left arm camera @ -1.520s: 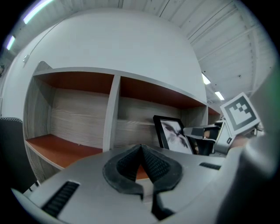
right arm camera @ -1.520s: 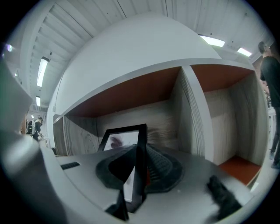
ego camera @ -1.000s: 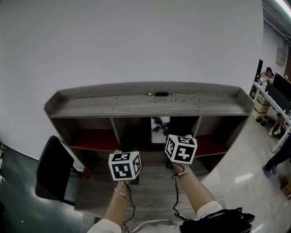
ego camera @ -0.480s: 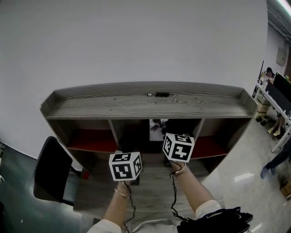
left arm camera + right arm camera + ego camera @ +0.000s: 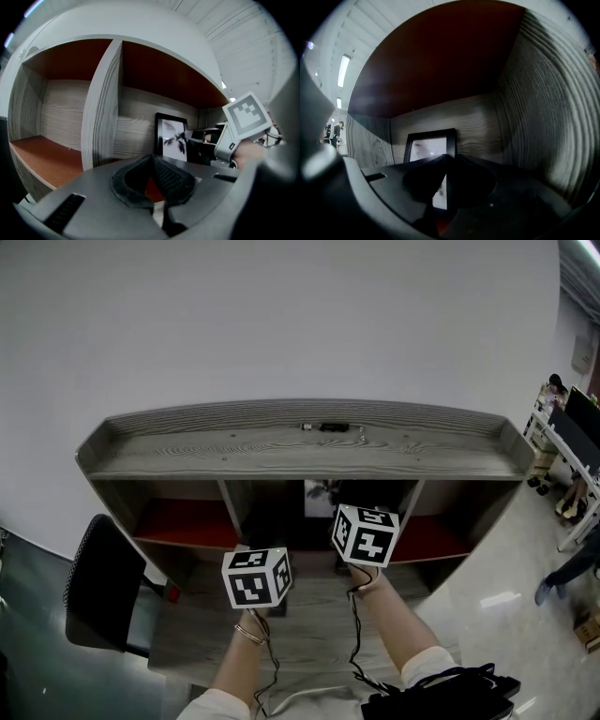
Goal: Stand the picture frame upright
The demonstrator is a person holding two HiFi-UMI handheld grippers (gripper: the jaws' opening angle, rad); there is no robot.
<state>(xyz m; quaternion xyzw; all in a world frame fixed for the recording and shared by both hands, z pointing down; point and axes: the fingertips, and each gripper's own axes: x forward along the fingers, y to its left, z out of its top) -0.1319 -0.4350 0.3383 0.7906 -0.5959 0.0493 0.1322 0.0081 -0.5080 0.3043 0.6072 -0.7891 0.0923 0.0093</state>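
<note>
Right gripper view: the upright black rectangular picture frame (image 5: 425, 145) is clamped at its right edge by the right gripper (image 5: 447, 157); the left gripper (image 5: 152, 158) is closed, empty.

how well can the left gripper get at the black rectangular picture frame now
Probably yes: the black rectangular picture frame stands in an open compartment ahead of the left gripper; only the right gripper holds its right edge.
</note>
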